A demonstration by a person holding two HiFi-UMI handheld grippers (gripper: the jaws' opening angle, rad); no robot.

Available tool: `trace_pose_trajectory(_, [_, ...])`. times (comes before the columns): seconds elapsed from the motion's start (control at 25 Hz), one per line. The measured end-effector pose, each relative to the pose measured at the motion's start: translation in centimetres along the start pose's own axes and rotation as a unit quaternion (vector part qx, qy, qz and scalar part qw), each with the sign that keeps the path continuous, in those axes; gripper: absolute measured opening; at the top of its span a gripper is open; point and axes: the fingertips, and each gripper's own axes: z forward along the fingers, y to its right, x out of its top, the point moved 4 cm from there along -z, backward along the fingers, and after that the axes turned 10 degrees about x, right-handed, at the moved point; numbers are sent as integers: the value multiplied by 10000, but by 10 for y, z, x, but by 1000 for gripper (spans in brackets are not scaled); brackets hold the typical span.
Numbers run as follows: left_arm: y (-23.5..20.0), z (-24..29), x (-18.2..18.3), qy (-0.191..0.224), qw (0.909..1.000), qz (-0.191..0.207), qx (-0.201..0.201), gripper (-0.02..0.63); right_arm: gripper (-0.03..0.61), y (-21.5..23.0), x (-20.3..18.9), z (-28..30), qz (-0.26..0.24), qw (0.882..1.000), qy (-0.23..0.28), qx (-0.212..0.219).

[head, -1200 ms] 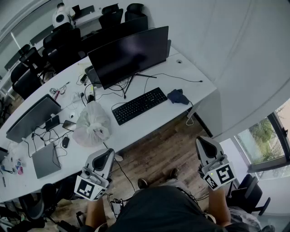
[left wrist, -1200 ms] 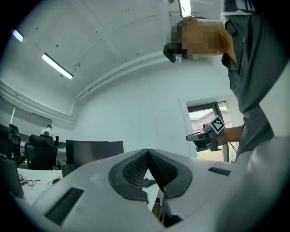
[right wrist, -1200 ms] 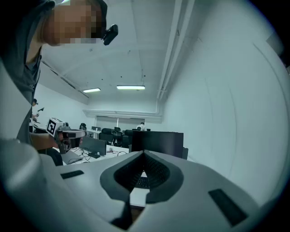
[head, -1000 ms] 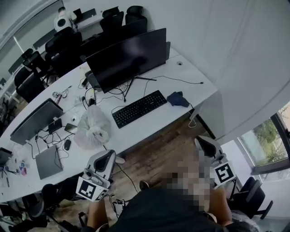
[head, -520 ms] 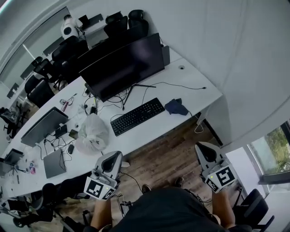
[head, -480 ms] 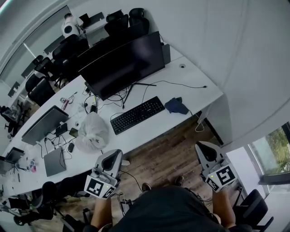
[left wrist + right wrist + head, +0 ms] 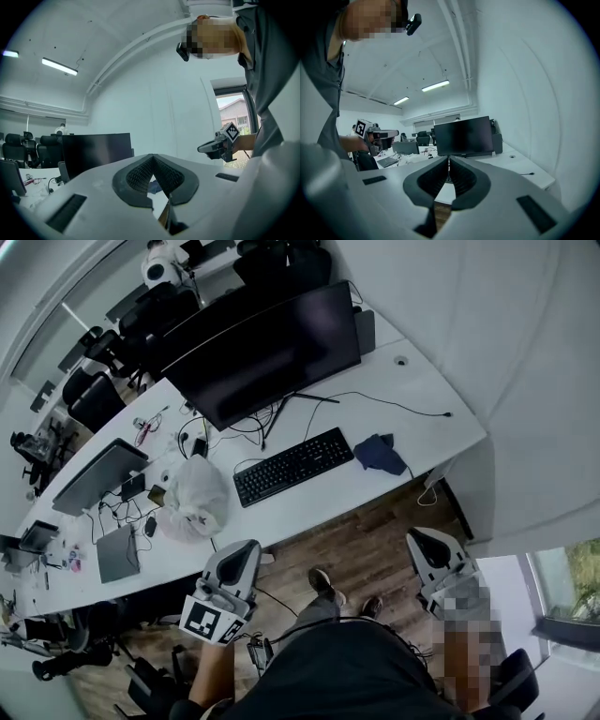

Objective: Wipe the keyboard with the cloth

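A black keyboard point(image 7: 293, 466) lies on the white desk point(image 7: 412, 399) in front of a large dark monitor point(image 7: 267, 343). Just right of the keyboard sits a crumpled dark blue cloth point(image 7: 380, 454). Both grippers hang over the wooden floor, short of the desk's near edge. My left gripper point(image 7: 247, 549) is below the keyboard's left end; its tips point(image 7: 152, 156) meet with nothing in them. My right gripper point(image 7: 419, 537) is below the cloth, its jaws point(image 7: 449, 158) closed and empty. Each gripper view also shows the other gripper, held apart.
A white plastic bag point(image 7: 197, 495) stands left of the keyboard amid tangled cables. Further left are a second monitor point(image 7: 98, 474) and a closed laptop point(image 7: 116, 552). Office chairs point(image 7: 103, 395) line the far side. A white wall point(image 7: 525, 381) runs along the desk's right end.
The desk has come closer in the head view and both grippers have moved toward its near edge. A foot now shows on the floor. Both jaws stay closed.
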Motion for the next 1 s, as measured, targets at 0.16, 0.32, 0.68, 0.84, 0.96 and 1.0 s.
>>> trace_pose_trajectory(0.16, [-34, 33, -14, 86, 9997, -207, -30, 5, 10, 15, 6, 41, -53, 9998, -208, -25])
trace_pose_trajectory(0.32, [-74, 66, -13, 354, 9991, -199, -153, 5, 11, 22, 25, 83, -143, 9991, -384, -49])
trace_pose_trajectory(0.68, [-155, 115, -37, 415, 9968, -538, -420, 5, 11, 50, 23, 186, 60, 9948, -1001, -163])
trace_pose_trajectory(0.84, [-168, 130, -54, 183, 9967, -727, -299, 5, 13, 86, 5, 223, 220, 9902, -1382, 4])
trace_pose_trajectory(0.96, [-174, 148, -63, -5, 9956, -933, -42, 5, 82, 129, -26, 253, 556, 9828, -1750, 207])
trace_pose_trajectory(1.0, [-176, 152, -64, -55, 9954, -958, 56, 5, 127, 145, -41, 263, 683, 9783, -1938, 285])
